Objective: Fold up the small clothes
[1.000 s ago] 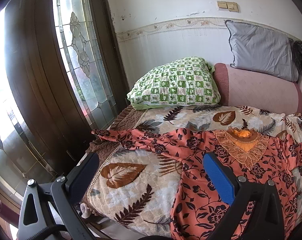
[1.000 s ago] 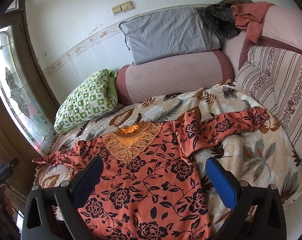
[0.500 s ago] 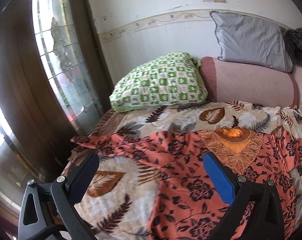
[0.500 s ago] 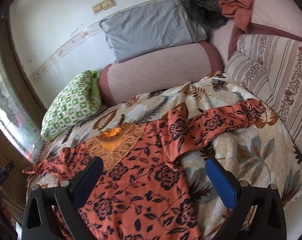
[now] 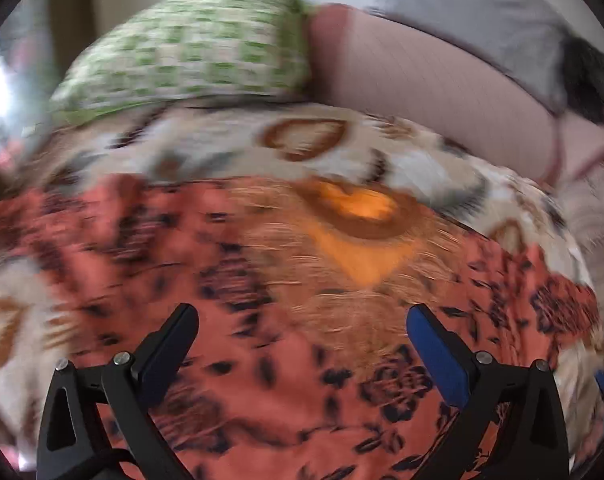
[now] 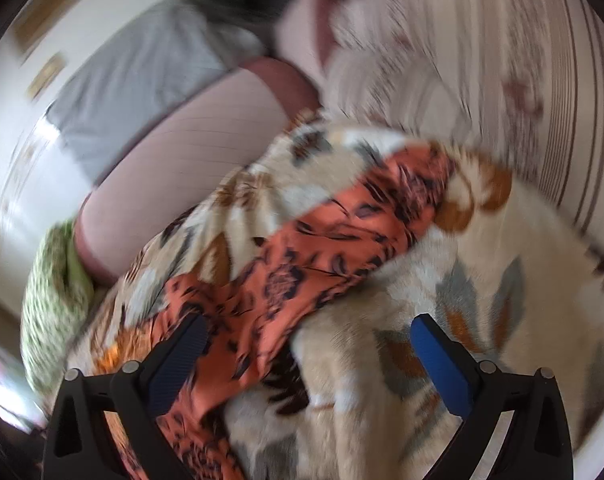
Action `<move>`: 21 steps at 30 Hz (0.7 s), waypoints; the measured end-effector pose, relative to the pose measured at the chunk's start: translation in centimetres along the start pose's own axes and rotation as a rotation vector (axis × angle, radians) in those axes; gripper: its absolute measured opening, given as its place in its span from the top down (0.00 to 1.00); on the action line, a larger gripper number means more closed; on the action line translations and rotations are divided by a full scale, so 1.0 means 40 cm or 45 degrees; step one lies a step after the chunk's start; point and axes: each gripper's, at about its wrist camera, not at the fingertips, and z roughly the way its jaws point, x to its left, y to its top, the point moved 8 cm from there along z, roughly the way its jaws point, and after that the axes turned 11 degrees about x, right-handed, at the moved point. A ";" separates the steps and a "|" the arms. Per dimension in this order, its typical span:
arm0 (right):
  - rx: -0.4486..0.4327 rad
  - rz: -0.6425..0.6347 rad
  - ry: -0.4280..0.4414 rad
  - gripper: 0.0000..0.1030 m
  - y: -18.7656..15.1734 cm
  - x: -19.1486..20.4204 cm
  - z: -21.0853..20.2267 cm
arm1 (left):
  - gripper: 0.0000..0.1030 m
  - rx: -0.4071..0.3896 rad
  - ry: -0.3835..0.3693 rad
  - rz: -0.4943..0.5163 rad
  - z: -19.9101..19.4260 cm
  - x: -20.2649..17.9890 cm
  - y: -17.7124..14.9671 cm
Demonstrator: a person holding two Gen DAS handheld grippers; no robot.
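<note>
A: Top (image 5: 262,360) spread flat, face up, on leaf-print bed cover (image 5: 402,160). Collar (image 5: 358,220) toward far side, near pink bolster (image 5: 402,80). Both views heavily blurred.

B: Left hand-held gripper (image 5: 302,328)?

A: Released, jaws wide apart, nothing between them. Hovering above chest panel, just near of collar. Contact with cloth: cannot tell through blur.

B: Right hand-held gripper (image 6: 308,332)?

A: Also released, empty. Right sleeve (image 6: 362,216) stretched out diagonally toward far right, cuff ending beside striped cushion (image 6: 482,60). Left finger (image 6: 178,356) over the body cloth, right finger (image 6: 438,356) over bare cover.

B: Step in hand?

A: Probably reaching for grips before first fold. Nothing folded yet, by the look of it.

B: Doing it well?

A: Advisable: pinch sleeve near cuff with right, single layer of cloth only, keeping bed cover out of the jaws. Cover looks plush, easily caught. Lift just clear, carry across toward centre line, lay flat over chest. Left best placed to pin shoulder seam so body stays put.

B: Risks?

A: Thin cloth likely to slip or bunch. Slower approach worthwhile.

B: Surroundings?

A: Green checked pillow (image 5: 190,48) far left, well apart from top. No obstruction.
</note>
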 end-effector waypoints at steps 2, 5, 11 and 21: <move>0.046 0.087 0.055 0.03 0.023 -0.030 0.052 | 0.00 -0.069 0.002 0.068 0.030 -0.022 -0.003; 0.075 0.242 0.136 0.09 0.058 -0.076 0.114 | 0.00 -0.131 -0.026 0.084 0.051 -0.025 -0.002; 0.009 0.605 0.308 0.15 0.120 -0.185 0.203 | 0.00 -0.081 0.035 0.006 0.132 0.031 0.011; -0.038 0.574 0.334 0.86 0.198 -0.169 0.235 | 0.00 0.197 0.199 -0.055 0.204 0.111 0.004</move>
